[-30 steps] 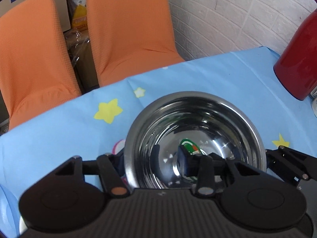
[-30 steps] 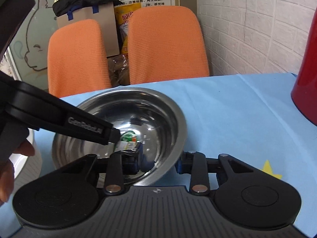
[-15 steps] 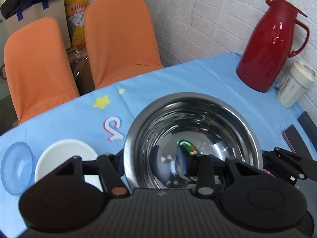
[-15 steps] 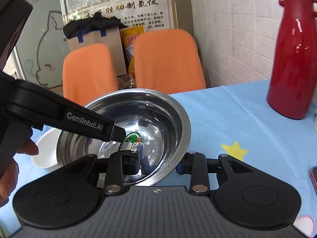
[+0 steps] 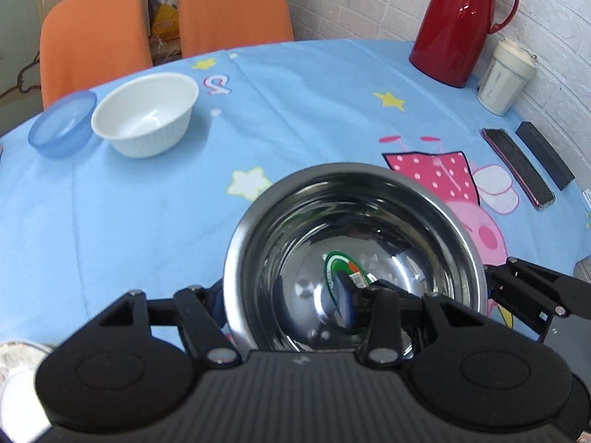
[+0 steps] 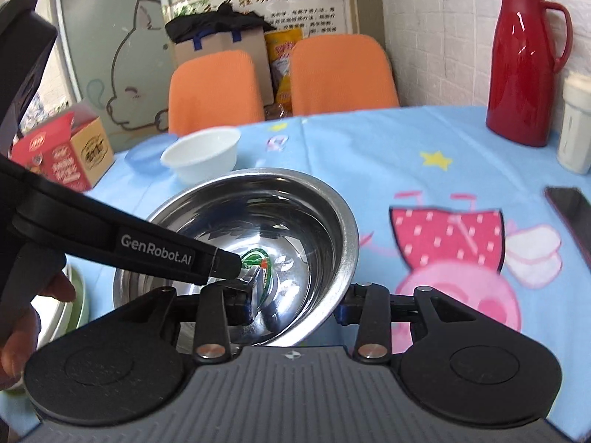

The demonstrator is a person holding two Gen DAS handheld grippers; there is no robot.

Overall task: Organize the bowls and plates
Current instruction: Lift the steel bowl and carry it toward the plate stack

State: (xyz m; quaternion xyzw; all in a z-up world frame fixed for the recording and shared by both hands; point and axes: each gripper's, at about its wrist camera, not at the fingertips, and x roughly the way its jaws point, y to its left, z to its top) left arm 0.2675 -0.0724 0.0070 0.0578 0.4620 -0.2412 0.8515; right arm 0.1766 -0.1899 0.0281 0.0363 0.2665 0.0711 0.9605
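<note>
Count: 1 steel bowl [image 5: 354, 258], 1 white bowl [image 5: 146, 114], 1 blue bowl [image 5: 61, 125], 2 orange chairs [image 5: 232, 3], 1 red thermos [image 5: 458, 26], 1 white cup [image 5: 504, 77], 1 phone [image 5: 519, 166].

Steel bowl sits lower centre of the left wrist view, mouth up and tipped a bit toward the camera; round, so no long axis. It looks lifted off the blue surface [image 5: 314, 110], though contact underneath can't be seen. Green sticker inside at the bottom.

Left tongs [image 5: 291, 302] are closed on the bowl's near rim: one finger outside at the left, the other inside the bowl. Right tongs [image 6: 295, 302] are closed on the rim too, w/ the left finger inside and the right finger outside the wall. So both tongs grip the same bowl, from different sides.

White bowl and blue bowl stand upright at upper left of the left view, just beside each other, well apart from the steel bowl. Thermos and cup at upper right, phone at right edge.
</note>
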